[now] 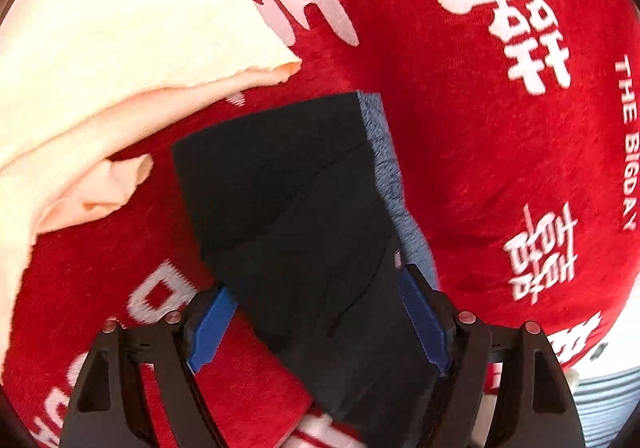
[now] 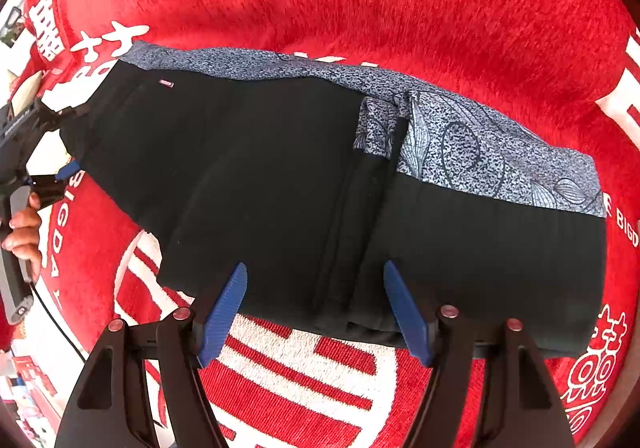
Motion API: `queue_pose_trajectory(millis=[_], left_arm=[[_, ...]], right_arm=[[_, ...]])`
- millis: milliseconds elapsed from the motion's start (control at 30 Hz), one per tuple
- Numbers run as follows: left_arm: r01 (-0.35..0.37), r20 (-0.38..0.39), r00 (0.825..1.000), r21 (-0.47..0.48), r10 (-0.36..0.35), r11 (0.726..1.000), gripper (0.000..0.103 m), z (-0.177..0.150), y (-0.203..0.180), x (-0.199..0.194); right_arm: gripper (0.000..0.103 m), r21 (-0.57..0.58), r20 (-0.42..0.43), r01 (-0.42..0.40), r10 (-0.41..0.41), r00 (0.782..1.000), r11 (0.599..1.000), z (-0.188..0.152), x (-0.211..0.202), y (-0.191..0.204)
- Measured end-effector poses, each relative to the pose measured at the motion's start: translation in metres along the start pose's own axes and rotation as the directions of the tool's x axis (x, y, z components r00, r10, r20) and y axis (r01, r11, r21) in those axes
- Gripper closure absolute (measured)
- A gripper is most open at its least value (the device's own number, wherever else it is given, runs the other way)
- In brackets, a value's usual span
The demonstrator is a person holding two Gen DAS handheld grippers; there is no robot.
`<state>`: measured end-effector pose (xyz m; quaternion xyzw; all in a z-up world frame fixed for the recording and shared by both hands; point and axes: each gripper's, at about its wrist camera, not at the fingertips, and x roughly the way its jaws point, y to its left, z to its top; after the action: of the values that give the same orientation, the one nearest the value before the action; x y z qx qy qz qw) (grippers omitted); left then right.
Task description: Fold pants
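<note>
**Black pants lie folded on the red blanket, both hand-held grippers spread**

The black pants (image 2: 280, 184) lie flat across the middle of a red blanket (image 2: 460, 8) printed with white characters. They are folded lengthwise, and a grey patterned lining (image 2: 472, 144) shows along their far edge and at a turned-back flap near the middle.

The right hand-held gripper (image 2: 316, 288) stands at the near edge of the pants with its blue fingers (image 2: 226, 304) spread wide; the fabric edge sits between them, but they do not pinch it.

The left hand-held gripper (image 1: 316, 312) is at one narrow end of the pants (image 1: 296, 208). Its jaws are spread too, with the dark fabric lying between the blue fingers (image 1: 422, 312); whether the pads press the cloth I cannot tell. In the right wrist view a bare hand (image 2: 24, 232) grips that tool's handle at the blanket's left edge.

A cream cloth (image 1: 112, 48) lies bunched on the blanket just beside that end of the pants.
</note>
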<state>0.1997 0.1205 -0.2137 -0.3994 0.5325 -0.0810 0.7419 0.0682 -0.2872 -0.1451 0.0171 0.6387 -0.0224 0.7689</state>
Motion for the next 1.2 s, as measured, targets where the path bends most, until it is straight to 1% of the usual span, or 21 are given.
queue_pose_trajectory(millis=[33,100,167,233,267,333,367,400,433,467,500,567,667,733,867,933,1033,1100,1133,1167,1200], left_arm=[[0.026,0.003,1.0,-0.009,-0.026,1.0,0.023,0.002,-0.003,0.0],[0.038,0.011,0.999,0.008,-0.038,0.999,0.023,0.005,-0.006,-0.001],[0.004,-0.002,1.0,0.026,-0.004,1.0,0.023,0.005,-0.008,0.006],[-0.015,-0.01,1.0,0.015,0.015,1.0,0.023,0.005,-0.005,0.012],[-0.024,-0.003,1.0,0.012,0.024,1.0,0.023,0.004,-0.006,0.013],[-0.073,-0.004,0.997,0.025,0.073,0.997,0.024,0.004,-0.013,0.016],[-0.119,0.002,0.993,0.041,0.119,0.992,0.028,0.003,-0.018,0.017],[-0.166,0.011,0.986,0.057,0.165,0.985,0.041,0.002,-0.022,0.018],[-0.23,0.025,0.973,0.092,0.229,0.969,0.059,0.0,-0.028,0.019],[-0.261,0.031,0.965,0.113,0.26,0.959,0.067,0.0,-0.03,0.019],[-0.279,0.033,0.96,0.13,0.277,0.952,0.071,-0.001,-0.032,0.019],[-0.306,0.051,0.952,0.176,0.302,0.935,0.072,-0.004,-0.04,0.018],[-0.367,0.128,0.93,0.318,0.344,0.874,0.074,-0.017,-0.067,0.013],[-0.398,0.185,0.917,0.415,0.352,0.818,0.074,-0.031,-0.088,0.01],[-0.427,0.265,0.904,0.576,0.334,0.698,0.074,-0.062,-0.123,0.006],[-0.427,0.283,0.904,0.624,0.32,0.655,0.074,-0.073,-0.134,0.006],[-0.424,0.298,0.906,0.673,0.302,0.606,0.074,-0.083,-0.148,0.009],[-0.419,0.3,0.908,0.688,0.293,0.593,0.074,-0.087,-0.154,0.009],[-0.415,0.3,0.909,0.693,0.288,0.59,0.074,-0.088,-0.156,0.009],[-0.412,0.299,0.911,0.697,0.285,0.587,0.074,-0.089,-0.158,0.009],[-0.409,0.297,0.912,0.7,0.282,0.585,0.074,-0.088,-0.162,0.01]], right_arm=[[0.029,0.003,0.0,-0.001,0.001,1.0,1.0,0.0,0.0,0.0],[0.029,0.011,-0.001,-0.006,0.006,1.0,1.0,0.001,0.0,-0.001],[0.029,0.016,-0.002,-0.011,0.011,1.0,1.0,0.001,0.0,-0.002],[0.029,0.019,-0.002,-0.012,0.012,1.0,1.0,0.001,0.0,-0.002],[0.029,0.019,-0.003,-0.011,0.011,1.0,1.0,0.001,0.0,-0.001],[0.029,0.017,-0.003,-0.008,0.008,1.0,1.0,0.001,0.0,-0.001],[0.029,0.02,-0.002,-0.008,0.008,1.0,1.0,0.002,-0.001,-0.001],[0.029,0.022,-0.002,-0.008,0.008,1.0,1.0,0.002,-0.001,-0.001],[0.029,0.025,-0.002,-0.008,0.009,1.0,1.0,0.002,-0.002,-0.001],[0.029,0.03,-0.003,-0.009,0.009,1.0,0.999,0.003,-0.003,-0.001],[0.029,0.036,-0.006,-0.008,0.008,1.0,0.999,0.005,-0.005,-0.001],[0.029,0.055,-0.01,-0.009,0.01,1.0,0.998,0.01,-0.011,-0.002],[0.029,0.087,0.01,-0.057,0.057,0.998,0.995,0.024,-0.027,-0.002],[0.028,0.09,0.022,-0.106,0.105,0.994,0.99,0.038,-0.038,0.002],[0.027,0.069,0.002,-0.222,0.223,0.975,0.973,0.081,-0.05,0.016],[0.023,0.05,-0.012,-0.283,0.284,0.959,0.958,0.107,-0.054,0.028],[0.021,0.023,-0.06,-0.376,0.377,0.924,0.926,0.151,-0.055,0.052],[0.019,0.018,-0.098,-0.42,0.42,0.902,0.907,0.178,-0.053,0.072],[0.018,0.002,-0.128,-0.451,0.448,0.885,0.893,0.194,-0.05,0.087],[0.018,-0.014,-0.155,-0.467,0.46,0.874,0.884,0.201,-0.047,0.1],[0.017,-0.037,-0.193,-0.471,0.456,0.869,0.881,0.21,-0.041,0.115]])
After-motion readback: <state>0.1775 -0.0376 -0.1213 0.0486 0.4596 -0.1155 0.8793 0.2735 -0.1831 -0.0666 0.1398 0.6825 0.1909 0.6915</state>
